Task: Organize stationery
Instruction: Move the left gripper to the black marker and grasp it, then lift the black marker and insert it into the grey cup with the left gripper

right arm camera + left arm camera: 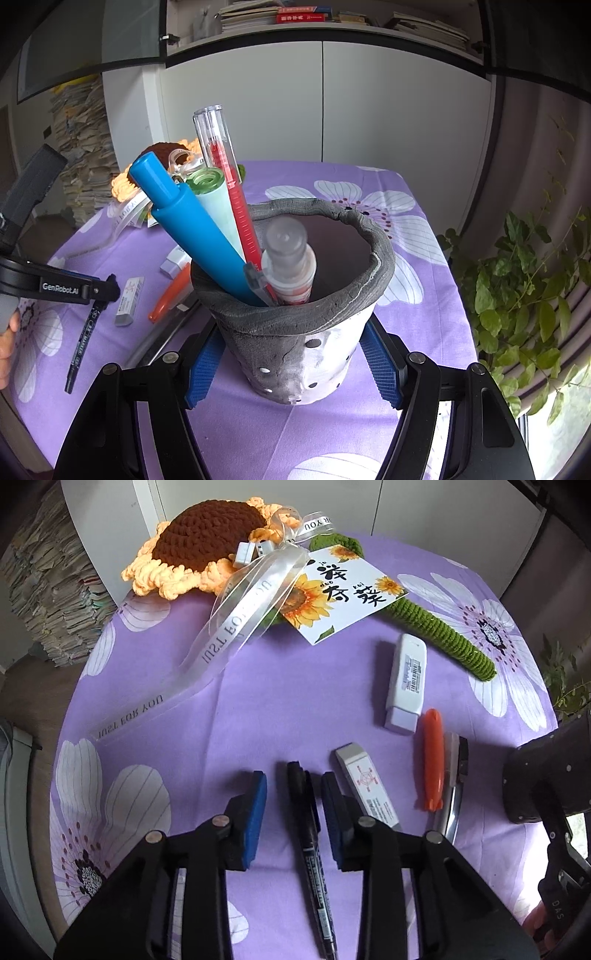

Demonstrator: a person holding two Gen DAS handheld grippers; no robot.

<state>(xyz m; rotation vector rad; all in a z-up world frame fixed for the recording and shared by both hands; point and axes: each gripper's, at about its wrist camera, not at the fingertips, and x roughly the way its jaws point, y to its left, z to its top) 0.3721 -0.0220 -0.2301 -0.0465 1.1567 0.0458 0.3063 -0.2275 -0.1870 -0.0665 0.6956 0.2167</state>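
The black marker pen is lying on the purple flowered tablecloth right between my left gripper's spread blue pads, not pinched. Just right of it sit a grey-and-white eraser, an orange plastic cutter and, a bit further out, a white correction-tape dispenser. My right gripper sits either side of the grey felt-rimmed pen pot, pads near the walls, can't tell if they're actually touching. Sticking out of it: fat blue marker, red clear-capped pen.
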